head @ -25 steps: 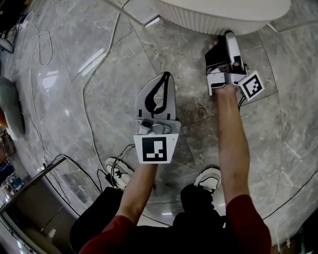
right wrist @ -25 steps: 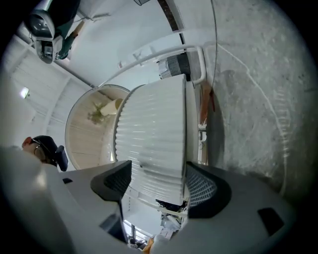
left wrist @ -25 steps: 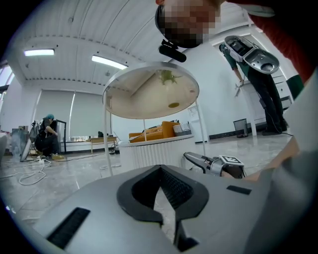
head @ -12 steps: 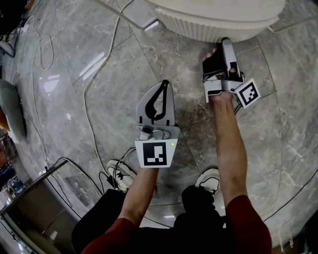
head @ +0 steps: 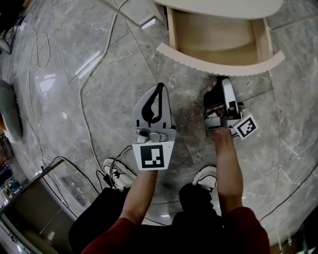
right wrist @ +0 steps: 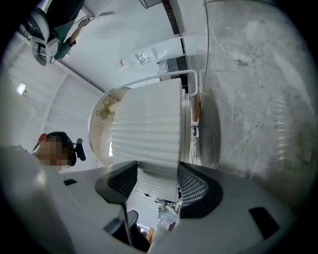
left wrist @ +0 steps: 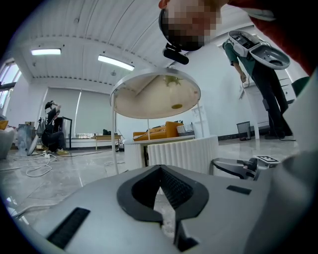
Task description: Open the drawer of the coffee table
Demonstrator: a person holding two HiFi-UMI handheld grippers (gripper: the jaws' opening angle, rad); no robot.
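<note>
Trailing over the grey marble floor (head: 109,64) at the far left, thin cables (head: 85,130) run down toward the person's shoes (head: 118,173). Just right of them the left gripper (head: 159,88) hangs over bare floor, well short of the furniture. Its two dark pads meet at the tips with nothing between them, and its marker cube (head: 152,156) faces the head camera. Further right, the right gripper (head: 224,82) lies turned on its side, one jaw above the other, with its tips right at the drawer front (head: 218,62). In its own view the jaws stand apart and that white ribbed panel fills the gap, with the meshed pads (right wrist: 195,187) set against its two edges, so the gripper appears clamped on the panel. The drawer (head: 213,34) stands open, its wooden inside bare and lit, drawn clear of the pale round coffee table (head: 223,7) at the top right. The curved front sits between the table and the right gripper.
</note>
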